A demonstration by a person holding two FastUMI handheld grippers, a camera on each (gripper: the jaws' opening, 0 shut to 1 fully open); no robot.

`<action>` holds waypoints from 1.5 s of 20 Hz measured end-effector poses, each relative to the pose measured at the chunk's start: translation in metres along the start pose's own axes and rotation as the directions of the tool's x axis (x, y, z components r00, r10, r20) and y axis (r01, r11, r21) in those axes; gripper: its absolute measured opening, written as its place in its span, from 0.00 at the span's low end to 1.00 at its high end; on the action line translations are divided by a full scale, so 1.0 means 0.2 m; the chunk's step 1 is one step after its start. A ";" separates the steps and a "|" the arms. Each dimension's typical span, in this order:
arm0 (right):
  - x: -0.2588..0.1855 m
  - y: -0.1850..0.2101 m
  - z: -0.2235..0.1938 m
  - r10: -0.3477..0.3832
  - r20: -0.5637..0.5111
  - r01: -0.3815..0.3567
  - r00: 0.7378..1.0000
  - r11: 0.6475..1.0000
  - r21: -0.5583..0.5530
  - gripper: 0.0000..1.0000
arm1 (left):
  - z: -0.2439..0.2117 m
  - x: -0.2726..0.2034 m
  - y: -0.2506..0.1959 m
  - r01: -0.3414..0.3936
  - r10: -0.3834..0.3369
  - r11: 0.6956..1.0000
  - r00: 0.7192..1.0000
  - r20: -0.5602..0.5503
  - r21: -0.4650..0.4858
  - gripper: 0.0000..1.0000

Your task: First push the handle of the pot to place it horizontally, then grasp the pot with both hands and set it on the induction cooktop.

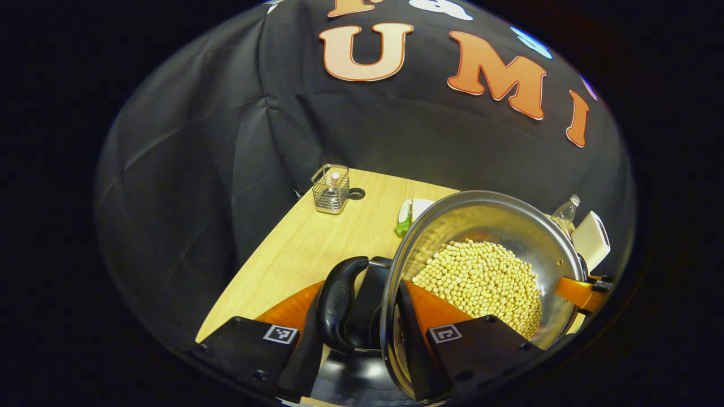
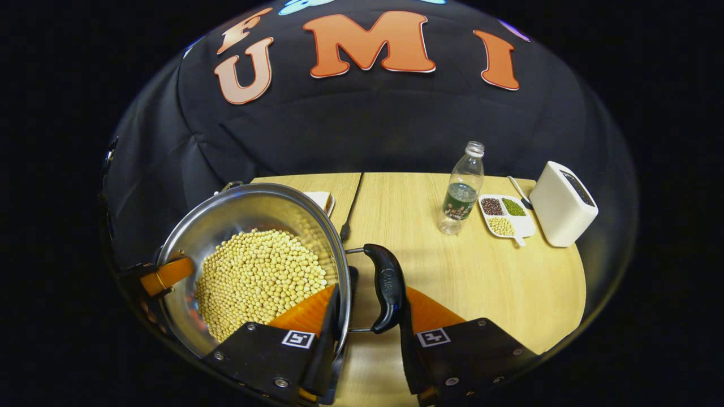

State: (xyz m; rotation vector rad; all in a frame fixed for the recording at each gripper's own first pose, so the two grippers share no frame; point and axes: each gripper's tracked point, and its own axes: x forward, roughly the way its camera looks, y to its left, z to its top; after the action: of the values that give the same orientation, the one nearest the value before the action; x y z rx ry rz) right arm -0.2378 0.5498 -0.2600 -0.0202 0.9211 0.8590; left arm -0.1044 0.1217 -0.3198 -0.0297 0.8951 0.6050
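The light wooden table (image 2: 481,271) carries everything, and above its near edge sits the round stainless-steel pot (image 2: 237,215), heaped with pale yellow soybeans (image 2: 260,277) and held from both sides. The right gripper (image 2: 367,333) straddles one black loop handle (image 2: 386,294), one finger inside the rim and the other outside the handle; whether both press, I cannot tell. In the left gripper view the left gripper (image 1: 362,333) likewise brackets the opposite black handle (image 1: 339,299) and the pot (image 1: 486,220). Farther back stand a white boxy appliance (image 2: 563,203), a clear plastic bottle (image 2: 462,189), a wire basket (image 1: 331,189) and a small white divided dish (image 2: 505,217).
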 end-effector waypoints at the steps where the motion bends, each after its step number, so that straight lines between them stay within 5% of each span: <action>1: 0.01 0.03 -0.02 -0.007 -0.004 0.007 1.000 1.000 0.007 0.51 | 0.01 0.00 0.01 0.003 -0.003 1.000 1.000 -0.007 0.004 0.70; 15: 0.18 0.10 -0.33 -0.068 -0.112 0.073 0.991 0.997 0.040 0.52 | 0.06 0.08 -0.02 0.033 -0.026 0.997 0.994 -0.103 0.066 0.69; 30: 0.21 0.10 -0.34 -0.070 -0.075 0.069 0.995 0.997 -0.013 0.54 | -0.02 0.08 -0.02 0.045 -0.041 0.998 0.995 -0.085 0.038 0.70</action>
State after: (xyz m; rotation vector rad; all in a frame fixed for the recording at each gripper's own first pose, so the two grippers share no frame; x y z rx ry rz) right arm -0.2860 0.5662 -0.3263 -0.0940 0.9810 0.8025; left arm -0.0976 0.1259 -0.3349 -0.0388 0.9860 0.5488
